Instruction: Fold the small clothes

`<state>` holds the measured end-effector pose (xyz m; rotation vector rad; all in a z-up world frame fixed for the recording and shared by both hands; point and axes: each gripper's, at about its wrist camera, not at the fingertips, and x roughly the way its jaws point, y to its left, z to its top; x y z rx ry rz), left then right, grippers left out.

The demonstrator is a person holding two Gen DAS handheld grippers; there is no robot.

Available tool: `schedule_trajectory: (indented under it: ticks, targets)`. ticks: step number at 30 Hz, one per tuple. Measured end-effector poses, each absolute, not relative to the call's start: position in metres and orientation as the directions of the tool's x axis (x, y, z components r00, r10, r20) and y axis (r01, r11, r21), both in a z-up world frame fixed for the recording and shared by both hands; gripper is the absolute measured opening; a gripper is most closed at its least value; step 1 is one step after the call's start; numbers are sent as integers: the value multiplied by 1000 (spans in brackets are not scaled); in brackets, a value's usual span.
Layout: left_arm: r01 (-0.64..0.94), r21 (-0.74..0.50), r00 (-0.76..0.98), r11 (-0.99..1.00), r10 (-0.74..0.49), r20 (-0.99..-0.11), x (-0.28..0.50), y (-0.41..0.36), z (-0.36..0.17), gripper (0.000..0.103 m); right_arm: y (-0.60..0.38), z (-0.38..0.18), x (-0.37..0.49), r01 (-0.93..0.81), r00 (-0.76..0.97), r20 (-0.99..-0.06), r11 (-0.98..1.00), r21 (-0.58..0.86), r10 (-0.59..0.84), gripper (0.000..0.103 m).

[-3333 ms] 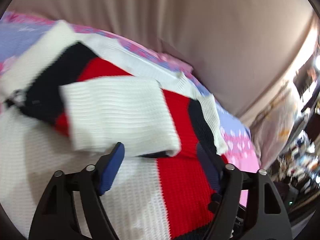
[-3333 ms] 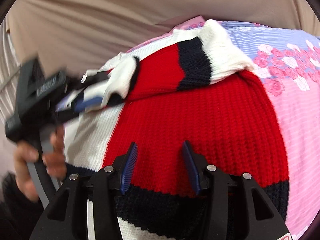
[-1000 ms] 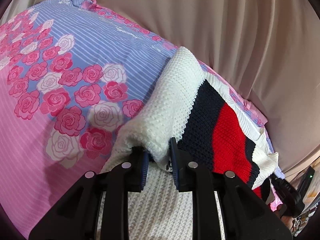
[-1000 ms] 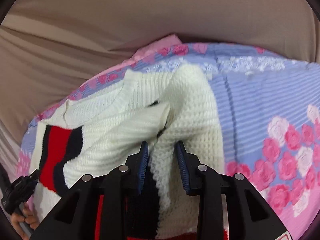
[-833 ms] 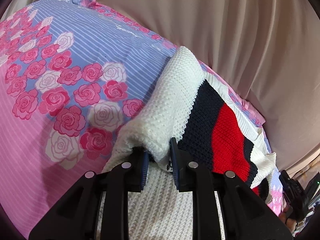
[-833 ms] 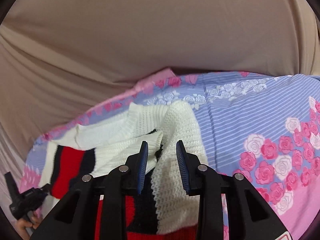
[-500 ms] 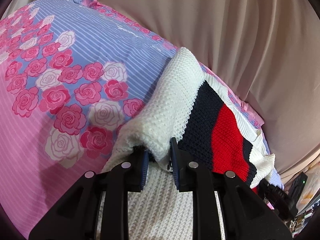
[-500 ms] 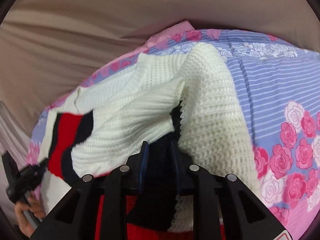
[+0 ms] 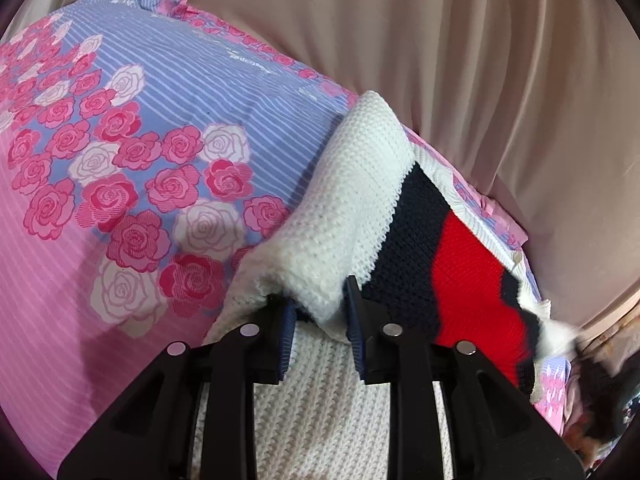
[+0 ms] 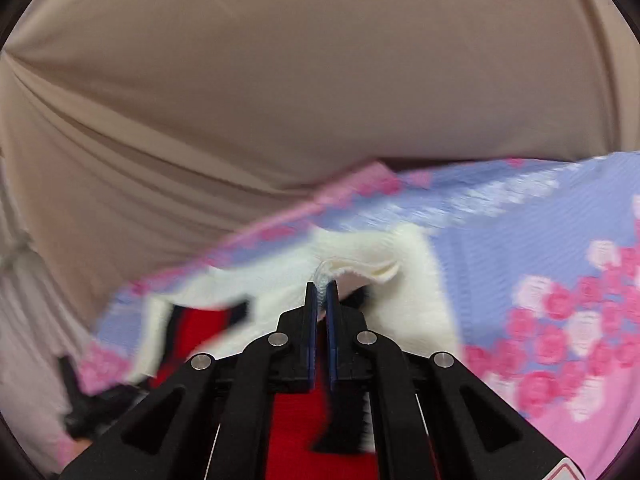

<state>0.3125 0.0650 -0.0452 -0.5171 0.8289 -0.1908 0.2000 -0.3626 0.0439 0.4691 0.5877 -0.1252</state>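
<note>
- My right gripper [image 10: 321,292] now has its jaws nearly together on a thin white edge of the sweater [image 10: 404,280]; half a second ago they sat wider around a thick bunch of knit, so I have traded that loose bite for a fine pinch.
- The right view is blurred, and the sweater has dropped from filling the frame to a low band from 9 to 3 o'clock, which tells me I am lifting and swinging this side fast.
- My left gripper [image 9: 320,316] has not shifted over the last second: jaws part closed on the rolled white sleeve [image 9: 344,216], which bulges between the blue pads [image 9: 354,320].
- In the left view the sweater [image 9: 460,276] lies on the rose bedsheet [image 9: 140,160], running from the jaws up toward 1 o'clock, its navy and red stripes trailing toward 3 o'clock.
- The far corner at 3 o'clock is smeared white now where it was sharp before, so the right-hand pull already reaches across the fabric.
- The beige curtain [image 10: 280,100] fills the top of both views.
- I judge the fold is starting: both ends are held, so next I should carry the 2 grips together and lay the sleeve side over the body.
- My worry is the right pinch; that little knit could slip out mid-swing.
</note>
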Motion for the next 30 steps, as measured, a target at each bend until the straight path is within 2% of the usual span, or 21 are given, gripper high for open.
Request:
schedule_trajectory:
  ticks: [2, 3, 6, 7, 8, 9, 15, 17, 20, 24, 25, 27, 30]
  targets:
    - [-35, -485, 672, 874, -339, -659, 311, 60, -44, 27, -371, -1, 217, 330, 699, -715, 888, 319, -3, 4]
    - [-35, -474, 673, 880, -330, -663, 310, 58, -43, 27, -373, -10, 215, 334, 695, -719, 881, 334, 9, 4]
    - [-29, -449, 674, 893, -314, -669, 309, 53, -42, 27, -368, 1, 199, 282, 768, -640, 882, 377, 28, 4]
    - [-27, -445, 673, 895, -313, -670, 310, 53, -42, 27, -369, -2, 199, 283, 765, -644, 889, 360, 17, 4]
    - [-27, -444, 671, 896, -313, -672, 310, 53, -42, 27, -370, -13, 209, 306, 717, -697, 898, 317, 1, 4]
    - [-28, -446, 668, 895, -315, -674, 311, 53, -41, 27, -372, -20, 215, 310, 705, -709, 896, 318, 8, 4]
    - [-11, -429, 674, 903, -310, -671, 310, 54, -41, 27, -364, 21, 186, 332, 795, -604, 877, 347, -61, 6]
    - [-20, -408, 682, 913, -286, -673, 309, 49, -41, 27, -352, 19, 204, 290, 768, -640, 899, 328, -15, 5]
    - [-32, -422, 680, 906, -290, -674, 308, 50, -41, 27, -342, -17, 235, 285, 661, -750, 929, 235, -13, 0]
    - [-16, -400, 678, 916, -284, -678, 307, 54, -39, 27, -347, 2, 214, 275, 734, -679, 913, 302, 4, 1]
    - [-10, -388, 682, 922, -277, -677, 306, 53, -39, 27, -347, 3, 210, 275, 743, -669, 919, 281, -18, 1]
    - [-3, -356, 687, 935, -257, -680, 304, 48, -39, 27, -348, -15, 218, 306, 676, -733, 932, 194, -69, 0]
    - [6, -293, 689, 956, -216, -691, 297, 40, -33, 30, -347, -17, 205, 312, 671, -736, 935, 169, -91, 0]
